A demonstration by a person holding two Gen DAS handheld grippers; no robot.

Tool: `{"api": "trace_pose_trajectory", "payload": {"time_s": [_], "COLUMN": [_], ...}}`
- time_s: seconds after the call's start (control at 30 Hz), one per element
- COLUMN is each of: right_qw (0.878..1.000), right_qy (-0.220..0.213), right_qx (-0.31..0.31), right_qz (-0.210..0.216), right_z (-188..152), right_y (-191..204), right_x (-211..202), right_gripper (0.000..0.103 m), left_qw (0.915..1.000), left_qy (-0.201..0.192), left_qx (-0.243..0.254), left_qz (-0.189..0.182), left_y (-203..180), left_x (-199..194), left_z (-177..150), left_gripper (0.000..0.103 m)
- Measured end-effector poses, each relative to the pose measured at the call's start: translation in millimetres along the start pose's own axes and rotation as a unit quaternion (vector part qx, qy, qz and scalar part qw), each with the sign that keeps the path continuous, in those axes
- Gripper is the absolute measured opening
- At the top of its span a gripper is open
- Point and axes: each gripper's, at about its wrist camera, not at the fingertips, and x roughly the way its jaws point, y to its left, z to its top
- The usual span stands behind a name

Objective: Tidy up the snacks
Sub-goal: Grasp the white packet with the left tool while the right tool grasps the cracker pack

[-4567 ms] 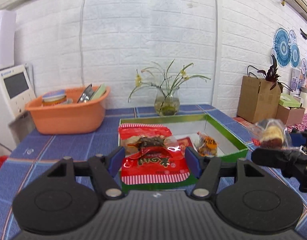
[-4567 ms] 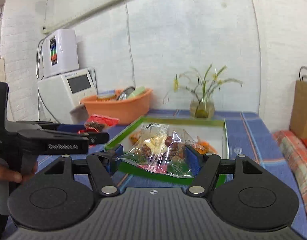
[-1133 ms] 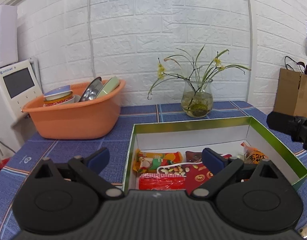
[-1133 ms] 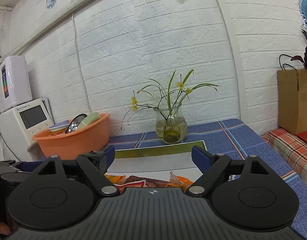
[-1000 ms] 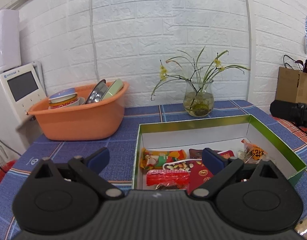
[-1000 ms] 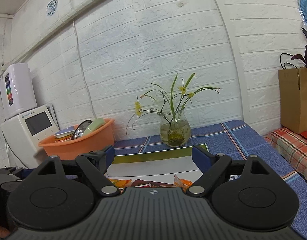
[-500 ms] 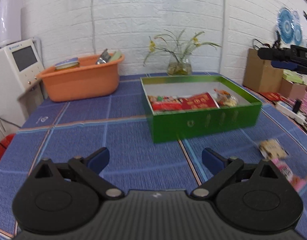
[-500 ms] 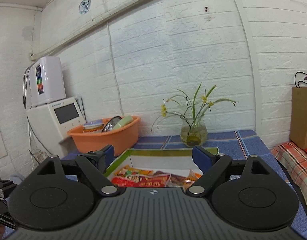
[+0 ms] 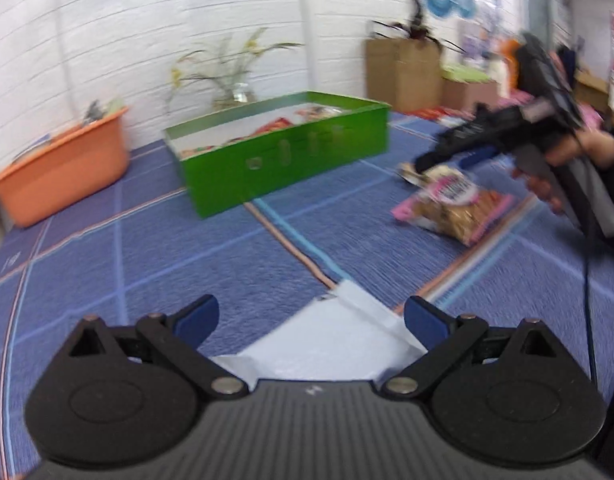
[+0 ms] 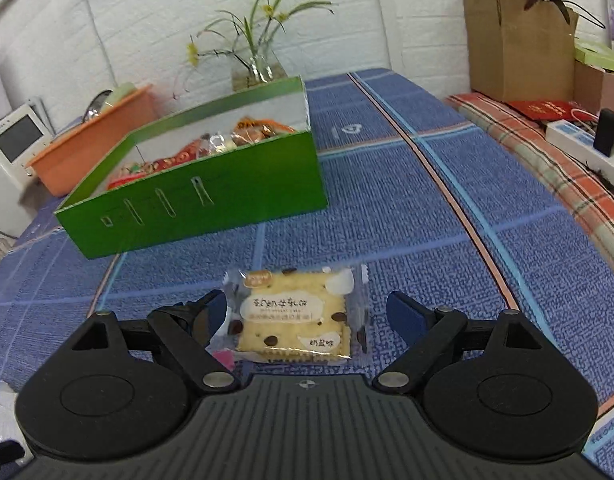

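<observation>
White brick wall behind, blue checked cloth over the desk (image 10: 407,184), with an orange basin (image 10: 91,140) and a glass vase of flowers (image 10: 259,68) at the far side. Green box (image 10: 211,188) sits far left of centre and already holds several wrapped snacks. Right tongs (image 10: 307,314) are spread wide and hold nothing — a clear-wrapped cracker packet (image 10: 295,316) lies flat on the cloth between the two blue pads, touching neither as far as can be seen. A pink-edged bag of snacks (image 9: 455,208) lies just beside that packet in the left wrist view, partly beneath the right tool. Left tongs (image 9: 311,320) are likewise wide open and empty, hovering over a white packet (image 9: 335,344) at the near edge of the desk; that view is motion-blurred, so contact cannot be confirmed. Judged step: closing on the cracker packet for transfer to the box. Risks noted — the flat, slippery wrapper may slide out if the pads catch only the crimped seam; a hard squeeze could crack the cracker; the neighbouring bag could be snagged and dragged along.
</observation>
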Motion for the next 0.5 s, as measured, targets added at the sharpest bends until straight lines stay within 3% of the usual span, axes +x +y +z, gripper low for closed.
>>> {"api": "trace_pose_trajectory", "payload": {"time_s": [0.1, 0.3, 0.5], "right_qw": [0.999, 0.992, 0.988], "right_qy": [0.006, 0.035, 0.034], "right_qx": [-0.044, -0.114, -0.147], "right_qz": [-0.028, -0.027, 0.018], "right_z": [3.8, 3.9, 3.1], "right_y": [13.8, 27.7, 25.3], "right_x": [7.0, 19.5, 20.0], "right_gripper": [0.103, 0.103, 0.103], "left_qw": [0.9987, 0.9964, 0.9887], "left_qy": [0.030, 0.038, 0.065], "left_qx": [0.040, 0.052, 0.063], "left_qz": [-0.012, -0.056, -0.120], "left_y": [-7.6, 0.2, -0.7], "left_x": [14.0, 14.5, 7.2], "left_z": [-3.1, -2.9, -6.9], "left_gripper": [0.099, 0.099, 0.099]}}
